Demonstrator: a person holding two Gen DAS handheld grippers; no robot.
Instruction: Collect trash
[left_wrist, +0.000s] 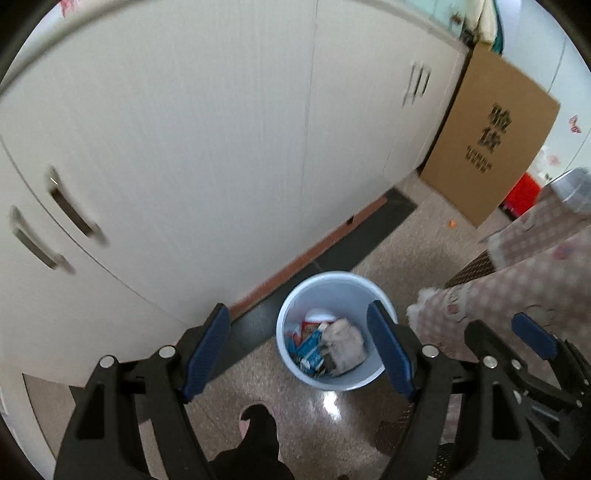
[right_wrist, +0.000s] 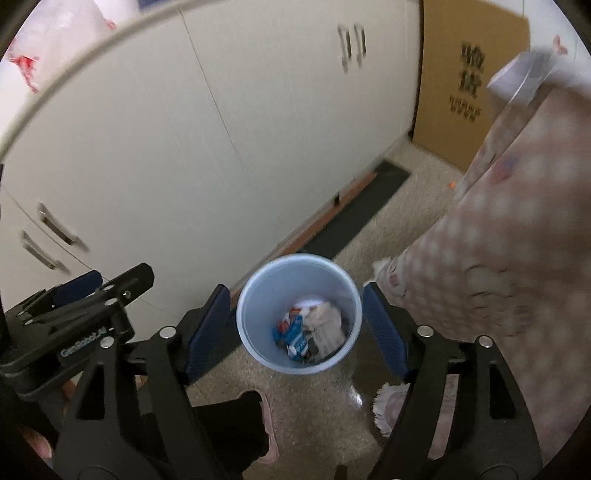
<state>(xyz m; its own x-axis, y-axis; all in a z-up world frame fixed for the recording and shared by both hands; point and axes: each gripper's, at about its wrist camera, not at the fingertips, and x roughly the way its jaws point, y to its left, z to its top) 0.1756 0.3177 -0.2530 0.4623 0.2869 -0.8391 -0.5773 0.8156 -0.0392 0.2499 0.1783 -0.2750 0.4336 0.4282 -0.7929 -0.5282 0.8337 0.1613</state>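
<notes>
A white trash bin (left_wrist: 291, 314) stands on the floor by the cabinet, seen from above; it also shows in the right wrist view (right_wrist: 258, 295). Inside lie a crumpled tissue (left_wrist: 345, 345), a blue and white wrapper (left_wrist: 310, 349) and a red wrapper; the tissue (right_wrist: 327, 325) and the blue wrapper (right_wrist: 293, 334) show in the right wrist view too. My left gripper (left_wrist: 299, 352) is open and empty above the bin. My right gripper (right_wrist: 295, 326) is open and empty above the bin; it also shows at the right of the left wrist view (left_wrist: 517, 332).
White cabinet doors (left_wrist: 184, 147) fill the left. A cardboard box (left_wrist: 491, 136) leans at the back right. A pink checked tablecloth (right_wrist: 517, 240) hangs at the right. A dark mat (left_wrist: 365, 232) lies along the cabinet base. The person's slippered foot (right_wrist: 267, 424) is below.
</notes>
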